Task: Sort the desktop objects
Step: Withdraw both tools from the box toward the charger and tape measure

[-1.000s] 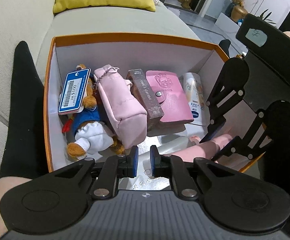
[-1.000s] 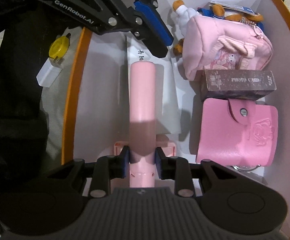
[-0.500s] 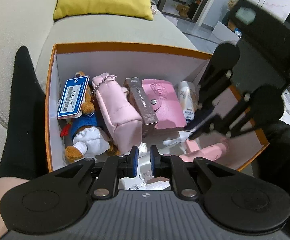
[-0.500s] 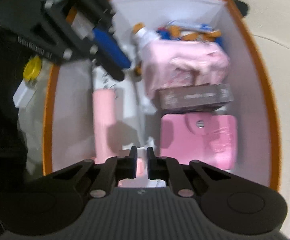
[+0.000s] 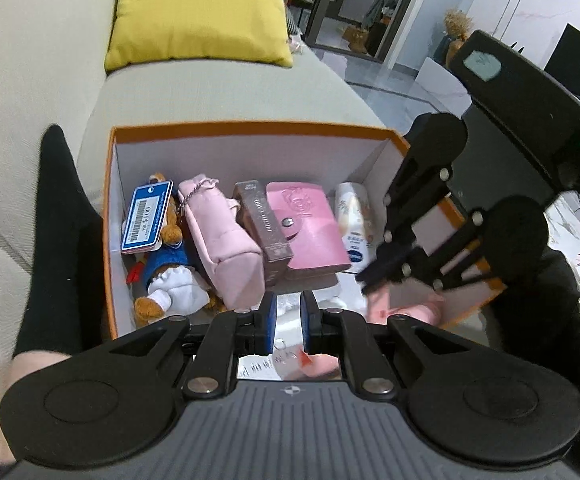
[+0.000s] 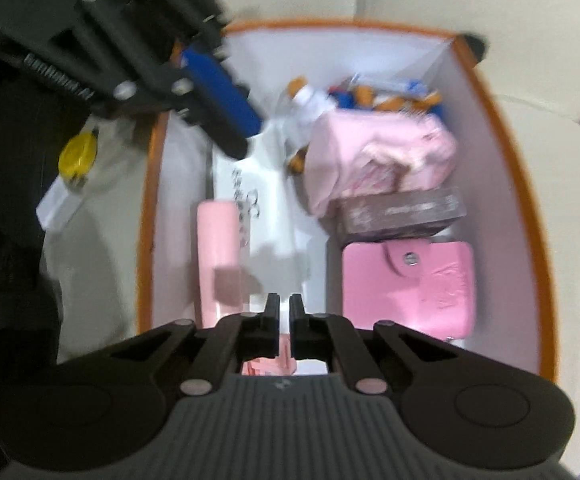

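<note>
A: Right wrist view: right claw (image 6: 284,312) clenched, empty; pink tube (image 6: 217,254) lies flat in the orange box (image 6: 527,216), so placing looks done.

B: Left claw (image 5: 288,322) also pinched empty. Next probably fetches another item. Inside: soft pouch (image 5: 222,236), stiff snap wallet (image 5: 309,232), plush bear (image 5: 170,276).

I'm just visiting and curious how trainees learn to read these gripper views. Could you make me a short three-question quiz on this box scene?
1. True or false: the right gripper grips the pink tube.
2. Which lies between the pink pouch and the pink wallet? A) teddy bear B) brown box C) white bottle
3. Fill in: the orange-rimmed box rests on a ____.

Key: 1 false, the tube lies on the box floor. 2 B. 3 sofa.
</note>
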Demonstrator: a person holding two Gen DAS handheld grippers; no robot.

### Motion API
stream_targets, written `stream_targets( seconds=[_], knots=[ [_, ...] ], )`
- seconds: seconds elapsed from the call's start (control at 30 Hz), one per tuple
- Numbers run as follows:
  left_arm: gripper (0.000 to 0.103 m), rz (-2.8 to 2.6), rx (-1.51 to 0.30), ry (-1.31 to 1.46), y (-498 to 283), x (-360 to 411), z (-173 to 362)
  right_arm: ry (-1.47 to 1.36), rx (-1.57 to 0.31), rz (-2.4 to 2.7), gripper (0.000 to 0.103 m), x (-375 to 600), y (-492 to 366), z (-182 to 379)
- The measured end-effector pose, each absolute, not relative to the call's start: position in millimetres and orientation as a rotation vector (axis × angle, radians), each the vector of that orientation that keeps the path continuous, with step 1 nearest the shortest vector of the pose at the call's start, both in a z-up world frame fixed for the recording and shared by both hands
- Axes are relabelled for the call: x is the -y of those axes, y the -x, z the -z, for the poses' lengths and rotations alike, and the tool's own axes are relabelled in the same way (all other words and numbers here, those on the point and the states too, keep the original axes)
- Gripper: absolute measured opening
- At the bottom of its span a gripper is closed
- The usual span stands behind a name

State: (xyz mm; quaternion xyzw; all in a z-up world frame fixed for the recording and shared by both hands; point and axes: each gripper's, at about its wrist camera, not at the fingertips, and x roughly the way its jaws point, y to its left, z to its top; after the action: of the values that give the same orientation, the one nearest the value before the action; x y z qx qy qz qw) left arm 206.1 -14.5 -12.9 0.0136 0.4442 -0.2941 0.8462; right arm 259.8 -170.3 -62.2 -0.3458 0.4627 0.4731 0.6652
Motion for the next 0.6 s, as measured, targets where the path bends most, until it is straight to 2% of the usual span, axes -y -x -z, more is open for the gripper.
stream_targets(
  seconds=[0.23, 0.33, 0.47, 0.6],
  knots=[
    [0.013, 0.556, -0.933, -0.110, -153, 4, -17, 0.597, -0.843, -0.980, 0.009, 178, -199, 20],
    [0.013, 0.499, -0.958, -0.194, -126, 0, -20, 0.507, -0.788, -0.989, 0.019, 174, -162, 13],
    [0.013, 0.413, -1.014, -0.246, -97, -7, -11, 0.378, -0.820, -1.029, 0.032, 163, -123, 27],
    [0.013, 0.313, -1.024, -0.285, -67, -9, 0, 0.257, -0.901, -0.992, 0.038, 141, -97, 62]
  ],
)
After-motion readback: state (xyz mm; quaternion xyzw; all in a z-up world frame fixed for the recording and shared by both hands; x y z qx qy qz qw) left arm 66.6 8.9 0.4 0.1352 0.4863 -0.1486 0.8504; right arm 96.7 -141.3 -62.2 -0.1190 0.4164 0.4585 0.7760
